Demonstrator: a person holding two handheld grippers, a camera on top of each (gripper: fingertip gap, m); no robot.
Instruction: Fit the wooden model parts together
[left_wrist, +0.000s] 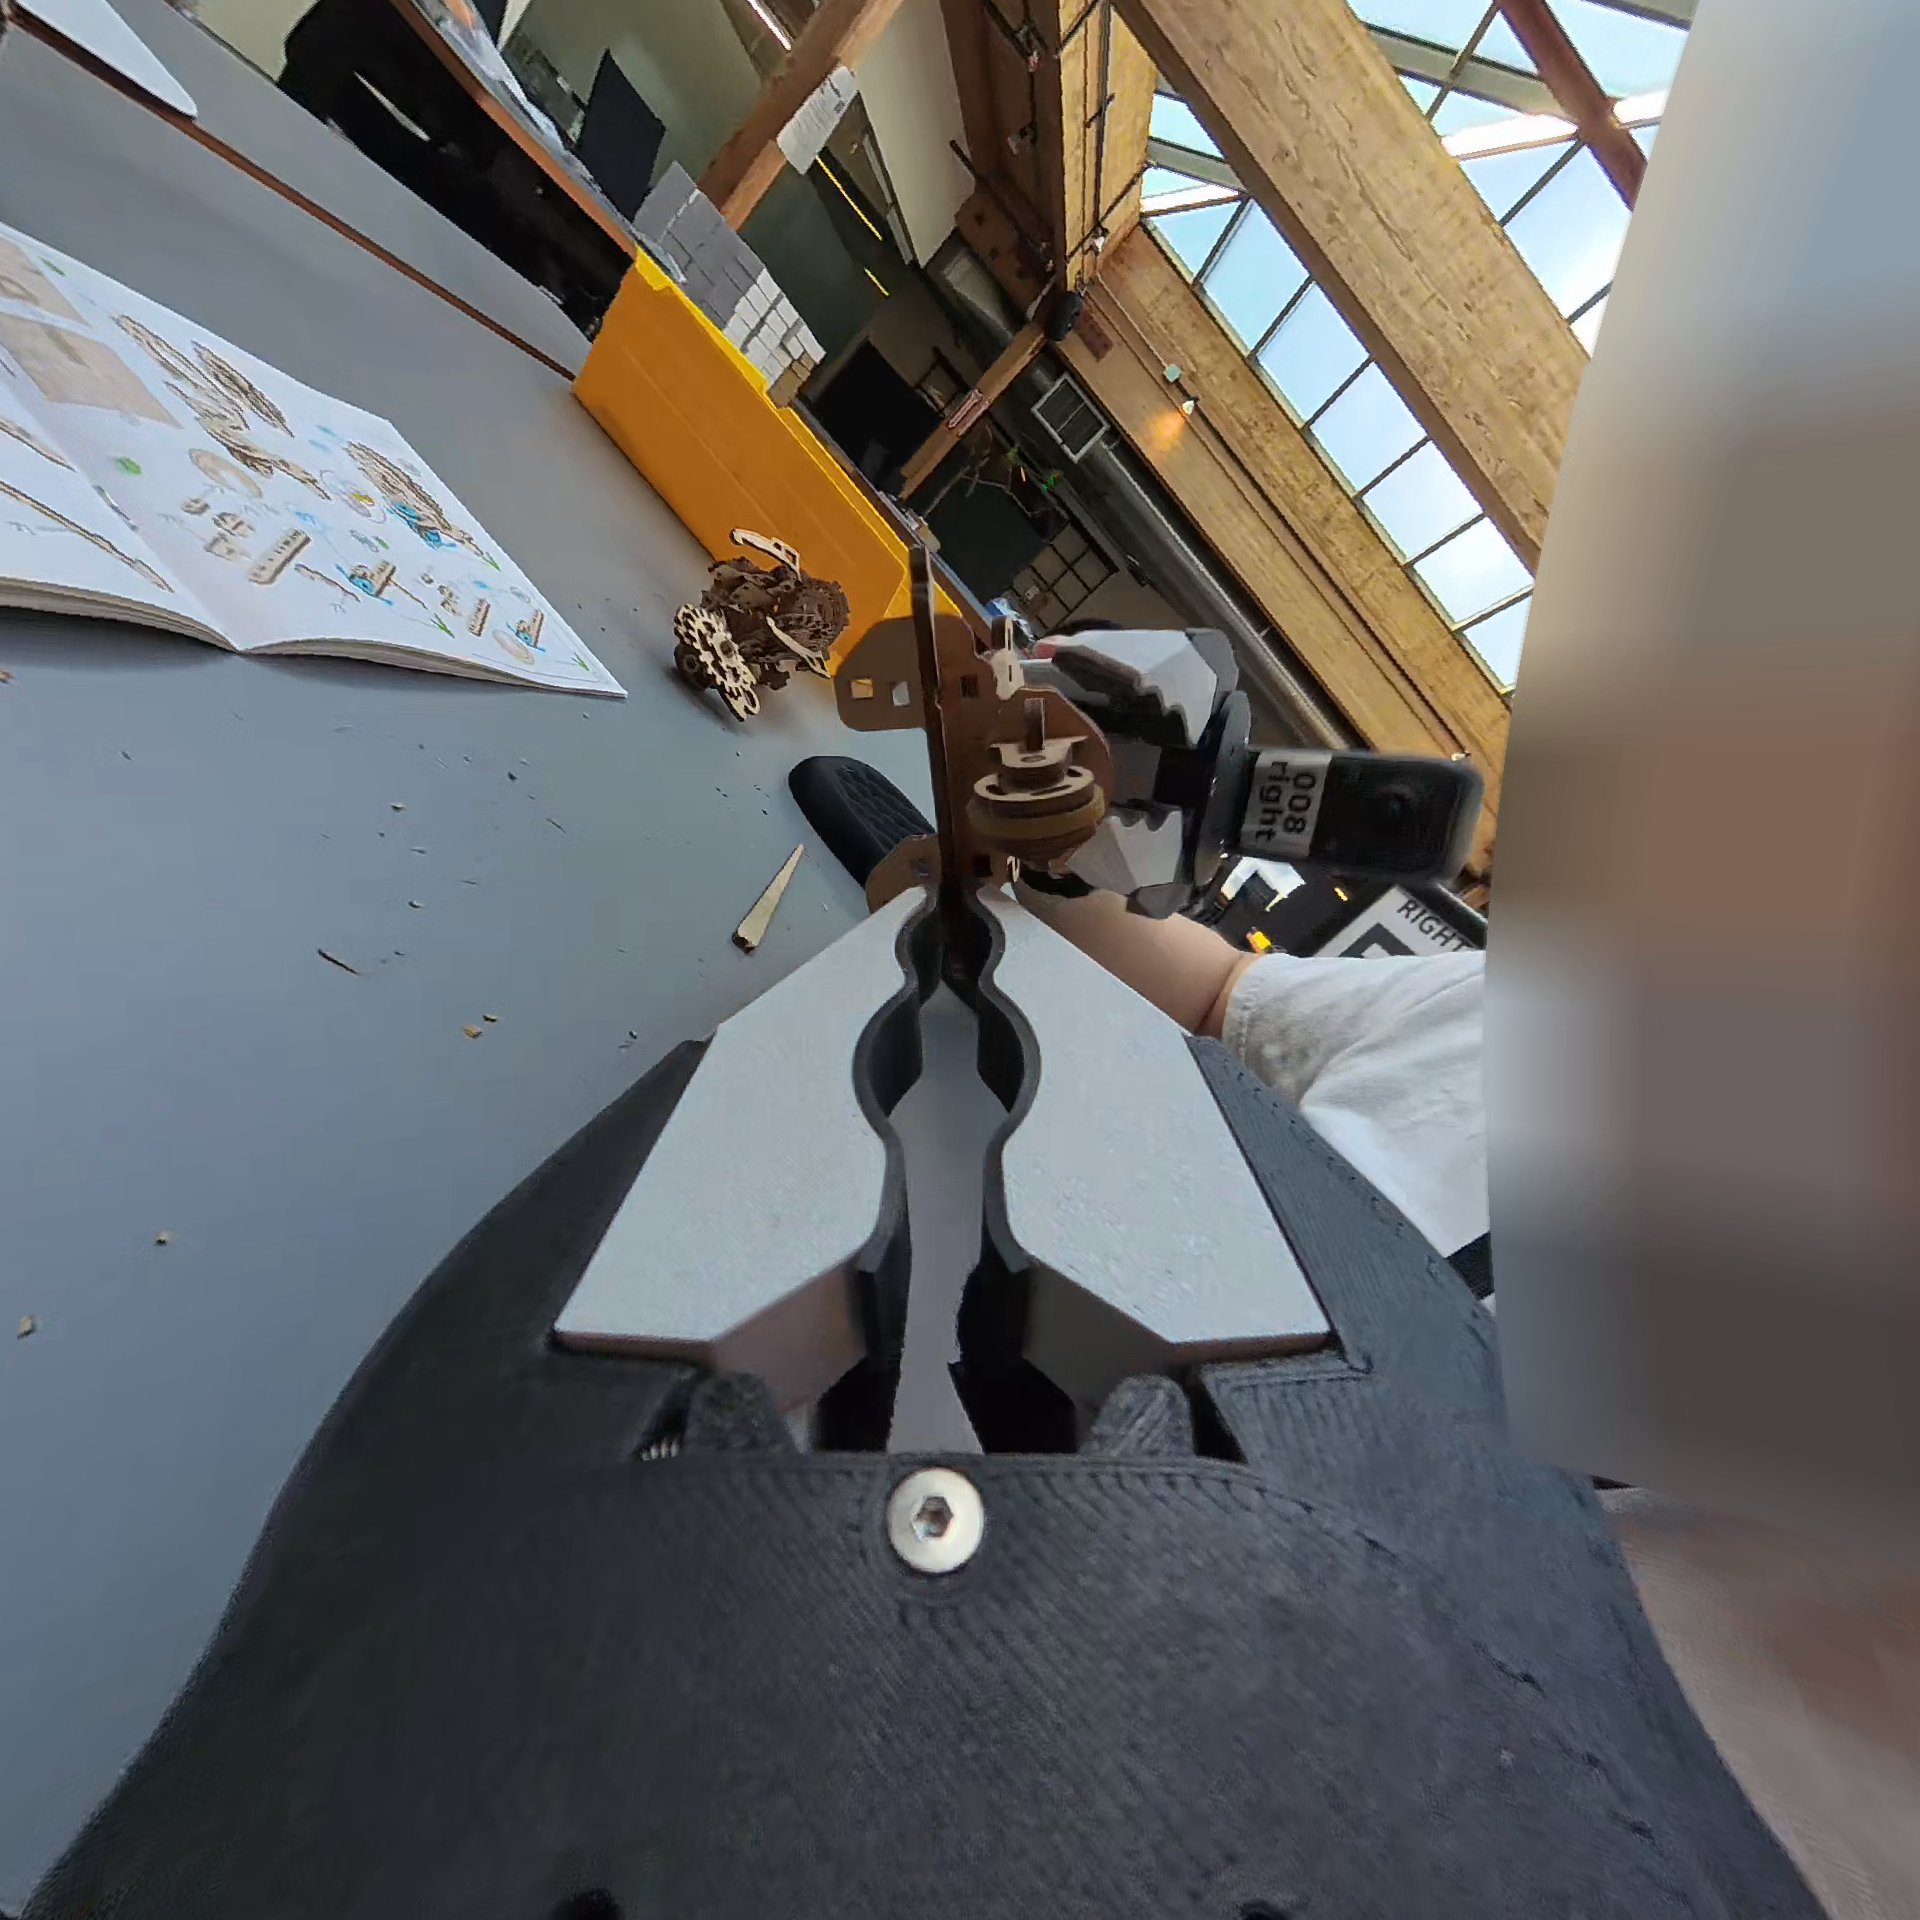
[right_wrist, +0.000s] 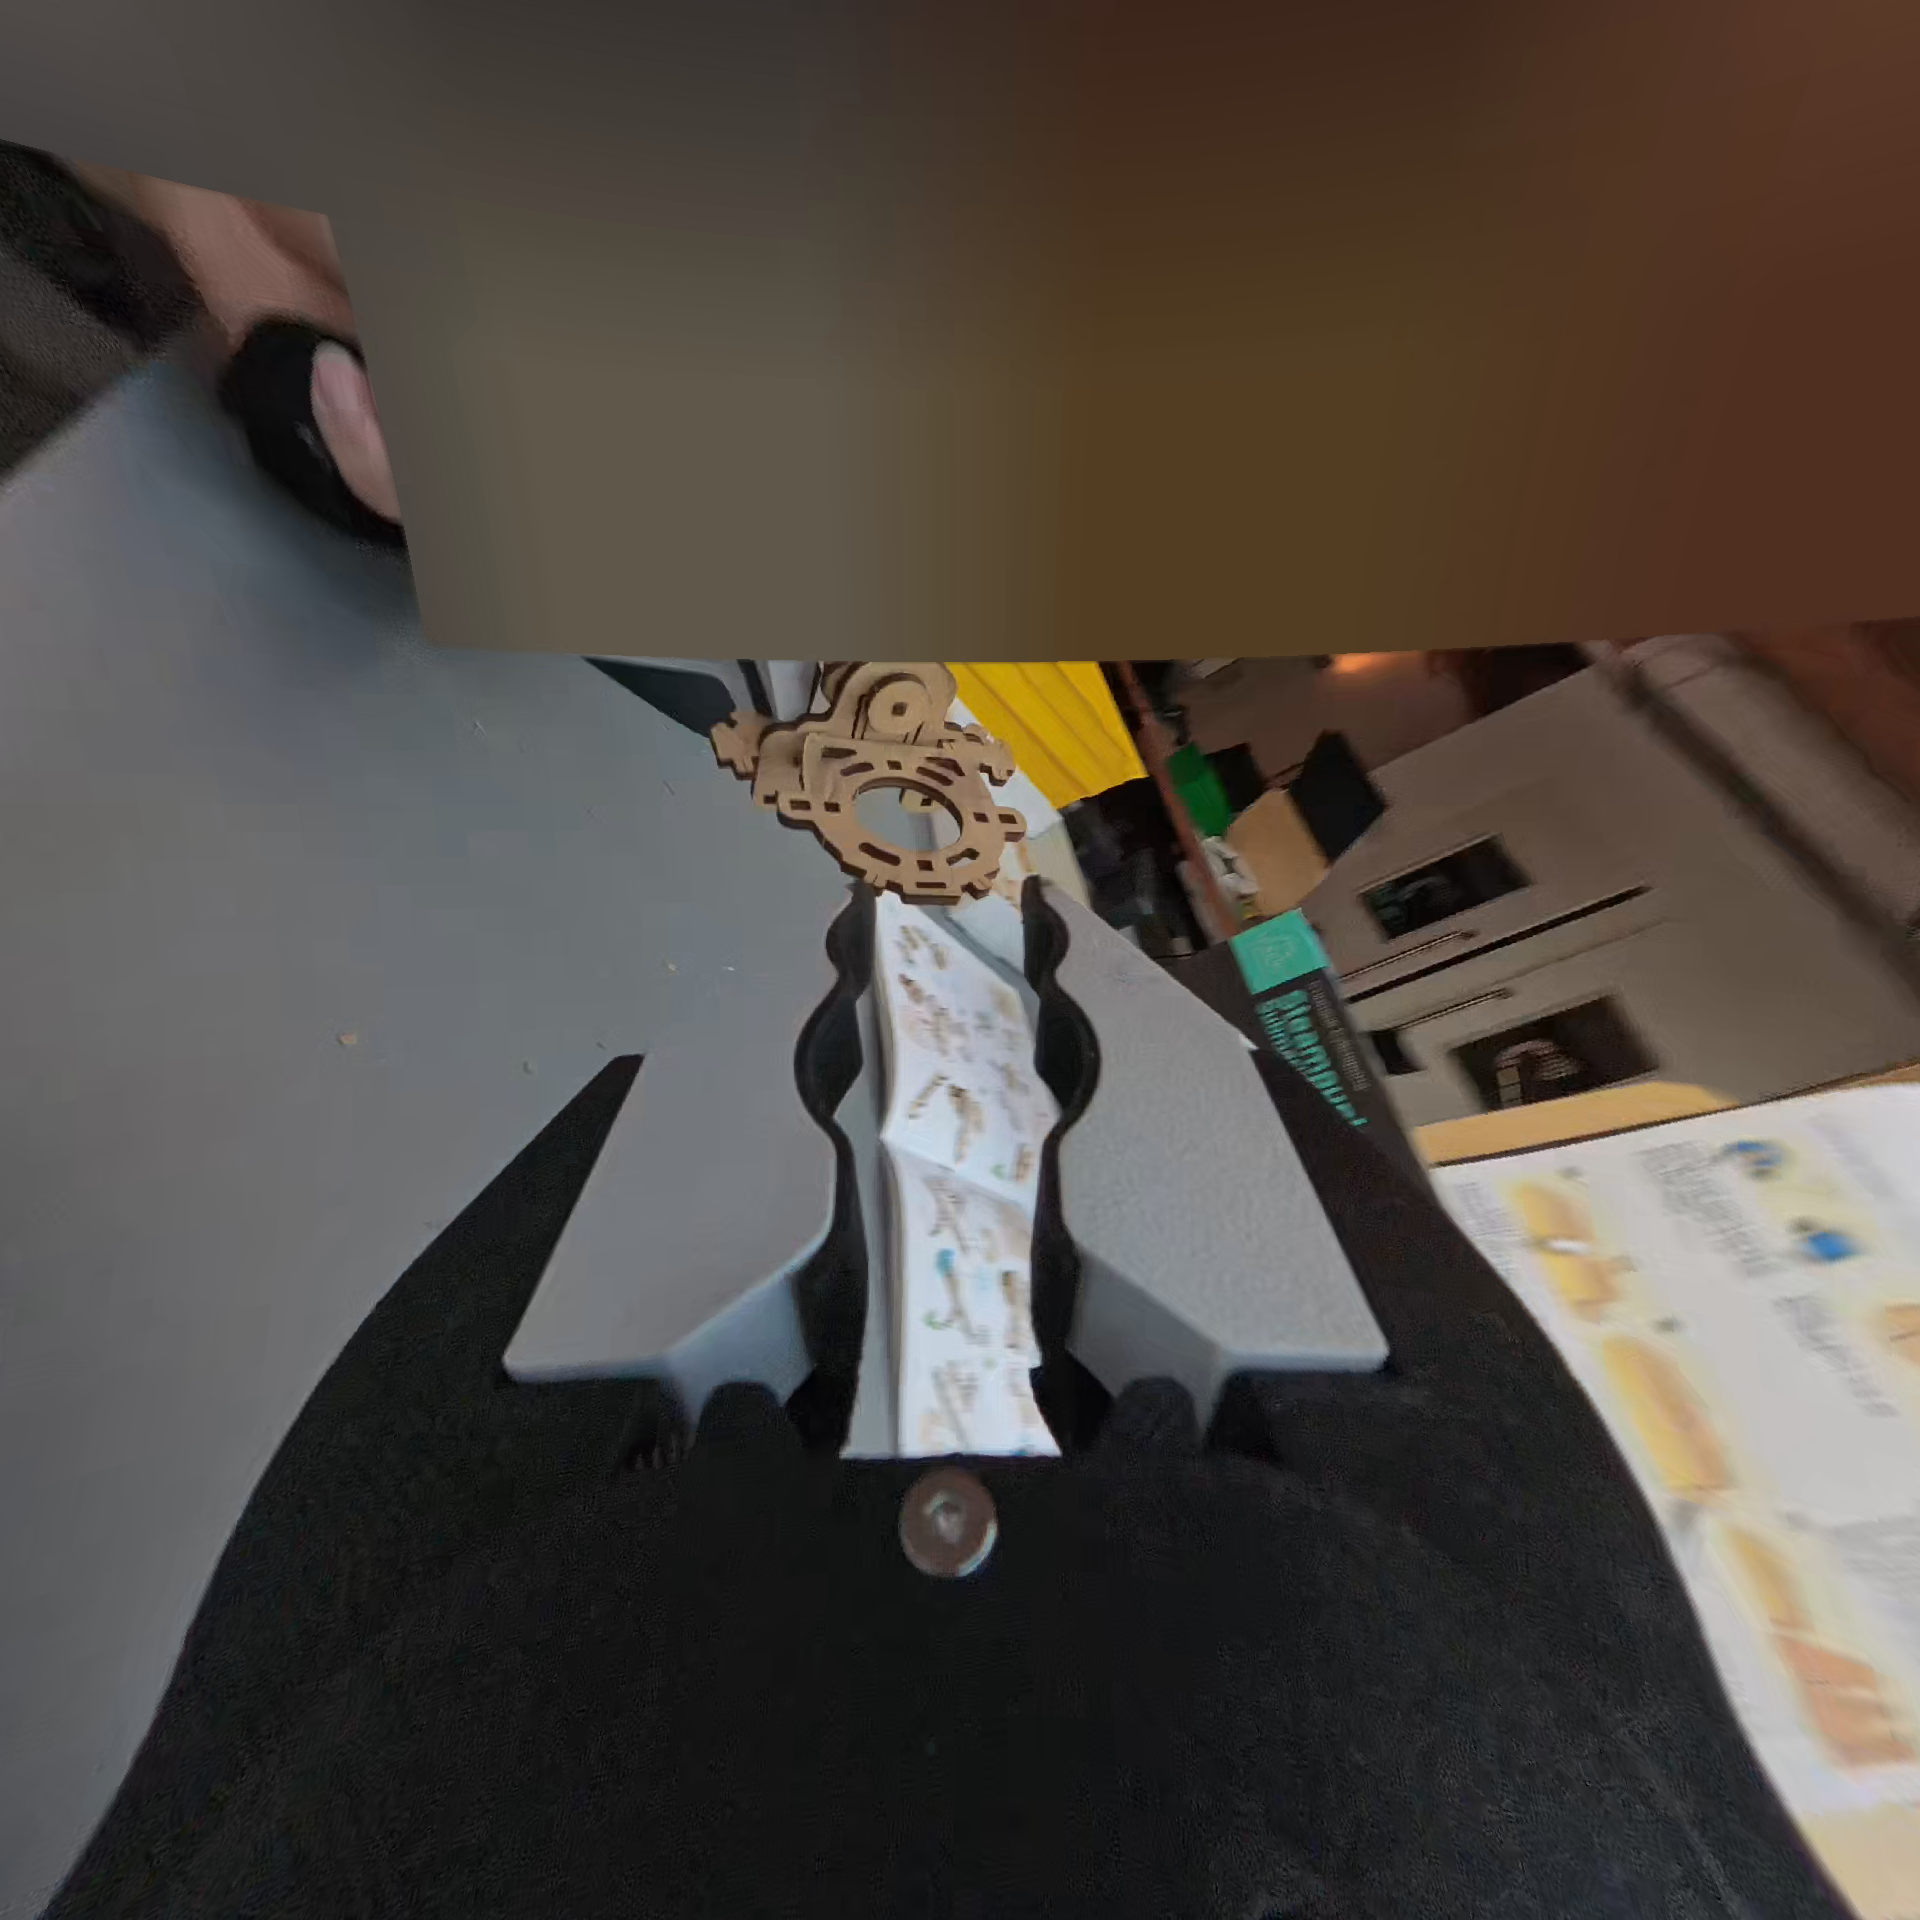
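My left gripper (left_wrist: 951, 914) is shut on the lower edge of a thin wooden plate (left_wrist: 928, 665), seen edge-on and held upright above the grey table (left_wrist: 312, 1039). The plate belongs to a wooden model assembly with a flat slotted panel (left_wrist: 878, 681) and a round stacked spool (left_wrist: 1034, 805). My right gripper (left_wrist: 1049, 769) comes in from the right, with its fingers closed on either side of the spool. In the right wrist view, my right gripper (right_wrist: 948, 899) holds the model, and a notched wooden ring (right_wrist: 894, 831) sticks out just beyond its fingertips.
An open instruction booklet (left_wrist: 260, 488) lies at the left and also shows in the right wrist view (right_wrist: 1714, 1351). A second wooden gear assembly (left_wrist: 748, 634), a wooden sliver (left_wrist: 769, 899) and a black object (left_wrist: 852, 810) lie on the table. A yellow bin (left_wrist: 727, 436) stands behind them. A teal-and-black box (right_wrist: 1299, 1018) stands at the right.
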